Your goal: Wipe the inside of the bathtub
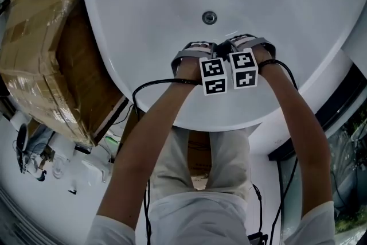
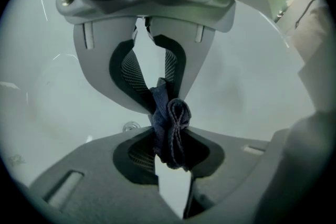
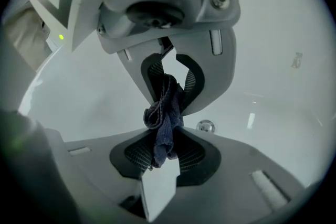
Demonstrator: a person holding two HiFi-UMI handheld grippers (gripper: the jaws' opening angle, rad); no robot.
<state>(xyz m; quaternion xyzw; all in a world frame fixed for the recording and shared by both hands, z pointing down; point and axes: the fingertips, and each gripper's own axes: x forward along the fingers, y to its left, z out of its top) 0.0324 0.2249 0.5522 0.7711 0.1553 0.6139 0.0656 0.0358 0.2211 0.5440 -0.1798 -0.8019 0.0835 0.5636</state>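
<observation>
The white bathtub (image 1: 143, 3) fills the upper head view, its round metal drain (image 1: 209, 18) on the floor just beyond my hands. My left gripper (image 1: 198, 50) and right gripper (image 1: 245, 42) hang side by side over the tub's near end, pointing steeply down. In the left gripper view the left gripper (image 2: 167, 113) is shut on a bunched dark blue cloth (image 2: 172, 128). Likewise the right gripper (image 3: 167, 113) is shut on dark blue cloth (image 3: 164, 120). Whether it is one cloth I cannot tell. The drain (image 2: 131, 126) (image 3: 205, 126) shows behind each pair of jaws.
Wrapped cardboard boxes (image 1: 40, 60) stand against the tub's left side. A dark frame (image 1: 338, 106) runs along the right. Black cables (image 1: 150, 86) trail from both grippers. Small items lie on the white floor (image 1: 69, 169) at lower left.
</observation>
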